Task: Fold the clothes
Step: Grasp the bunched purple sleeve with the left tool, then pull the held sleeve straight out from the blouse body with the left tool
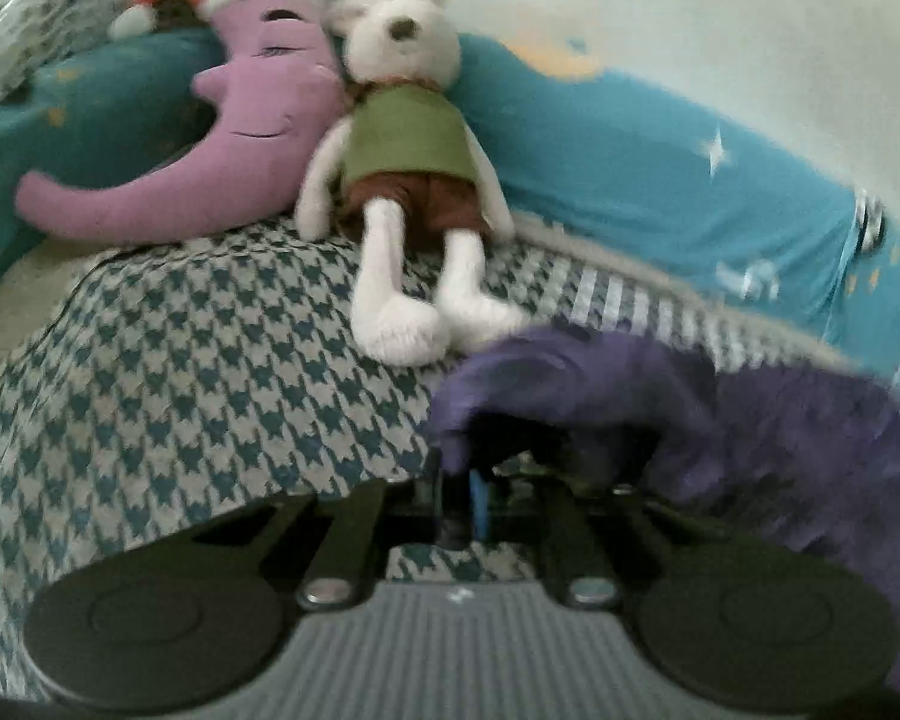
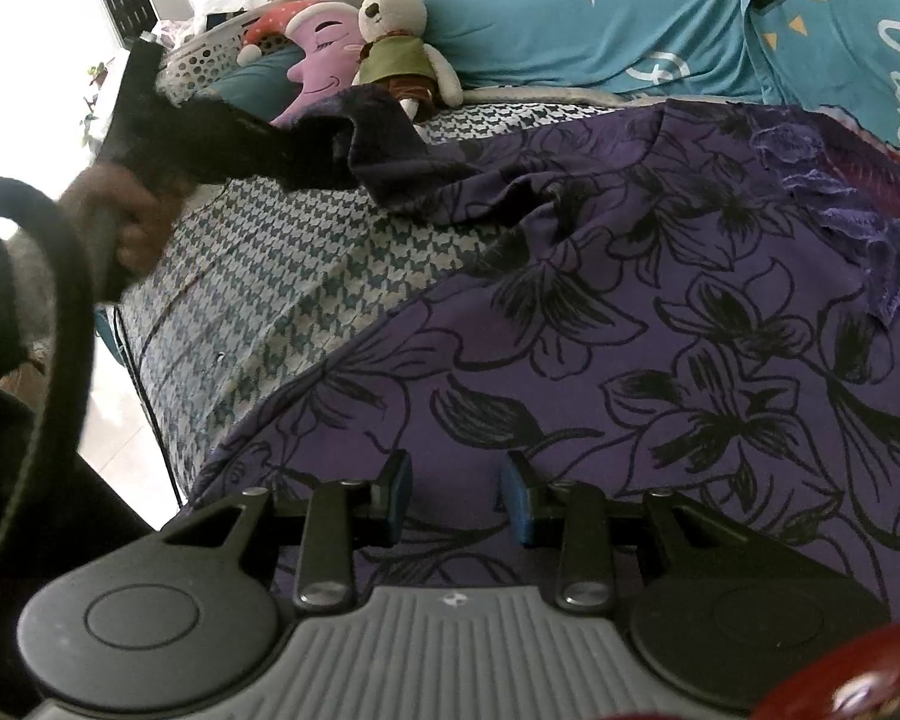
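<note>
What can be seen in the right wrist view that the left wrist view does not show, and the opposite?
Only the right wrist view: the right gripper, open above the purple garment's black flower print, a white basket, and the hand holding the left gripper.

Only the left wrist view: the left gripper up close, shut on the garment's edge.

Both: rabbit toy, moon pillow, checked bedcover.

Left hand-held gripper (image 1: 459, 498) clamped, right (image 2: 459, 504) agape.

Bare bedspread (image 1: 180, 372) before plush rabbit (image 1: 408, 144).
</note>
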The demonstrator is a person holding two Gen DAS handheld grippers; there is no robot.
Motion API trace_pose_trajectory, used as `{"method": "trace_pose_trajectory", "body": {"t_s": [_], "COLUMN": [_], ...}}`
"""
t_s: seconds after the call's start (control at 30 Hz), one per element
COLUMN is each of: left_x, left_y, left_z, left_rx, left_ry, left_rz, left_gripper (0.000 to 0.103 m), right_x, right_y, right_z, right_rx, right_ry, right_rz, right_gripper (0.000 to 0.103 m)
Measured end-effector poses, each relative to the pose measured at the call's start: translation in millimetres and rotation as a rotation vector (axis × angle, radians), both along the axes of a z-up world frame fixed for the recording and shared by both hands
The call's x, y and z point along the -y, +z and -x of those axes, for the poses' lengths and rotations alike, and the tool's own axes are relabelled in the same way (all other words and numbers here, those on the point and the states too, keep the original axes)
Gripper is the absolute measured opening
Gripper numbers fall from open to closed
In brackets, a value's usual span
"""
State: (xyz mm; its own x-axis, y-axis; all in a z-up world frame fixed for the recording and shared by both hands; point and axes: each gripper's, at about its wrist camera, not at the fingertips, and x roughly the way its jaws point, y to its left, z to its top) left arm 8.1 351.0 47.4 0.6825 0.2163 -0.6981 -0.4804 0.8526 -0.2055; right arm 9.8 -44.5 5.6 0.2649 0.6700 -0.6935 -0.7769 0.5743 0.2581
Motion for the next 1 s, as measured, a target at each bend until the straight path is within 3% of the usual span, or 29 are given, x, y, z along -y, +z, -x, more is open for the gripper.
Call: {"method": "trace_pose_trajectory", "body": {"t_s": [0.13,0.3,0.43,0.87,1.0], "left_x": [-12.7,-24.9,-35.7,-56.2,-59.7], "left_y": [14.4,25.0,26.2,21.4,23.1], "left_z": [30.8,81.2,106.2,109.5,108.2], "left_rx": [-0.001,0.065,0.063,0.084,0.049], "left_ry": [0.102,0.269,0.378,0.470,0.553], "left_rz": [0.084,0.086,0.071,0.112,0.007], "left_gripper": [0.008,0.008,0.009,0.017,0.026], "right_x": [0.0,0.3,2.9,5.4,5.1], "right_y": [0.6,2.3,2.9,3.5,3.2], "right_z": [1.4,2.0,2.5,5.3,5.6], "right_rx": [0.009,0.013,0.010,0.029,0.031], "right_ry": [0.005,0.006,0.004,0.010,0.011], "right_rz": [0.005,0.008,0.007,0.015,0.018], "right_gripper": [0.034,0.034,0.034,0.034,0.034]}}
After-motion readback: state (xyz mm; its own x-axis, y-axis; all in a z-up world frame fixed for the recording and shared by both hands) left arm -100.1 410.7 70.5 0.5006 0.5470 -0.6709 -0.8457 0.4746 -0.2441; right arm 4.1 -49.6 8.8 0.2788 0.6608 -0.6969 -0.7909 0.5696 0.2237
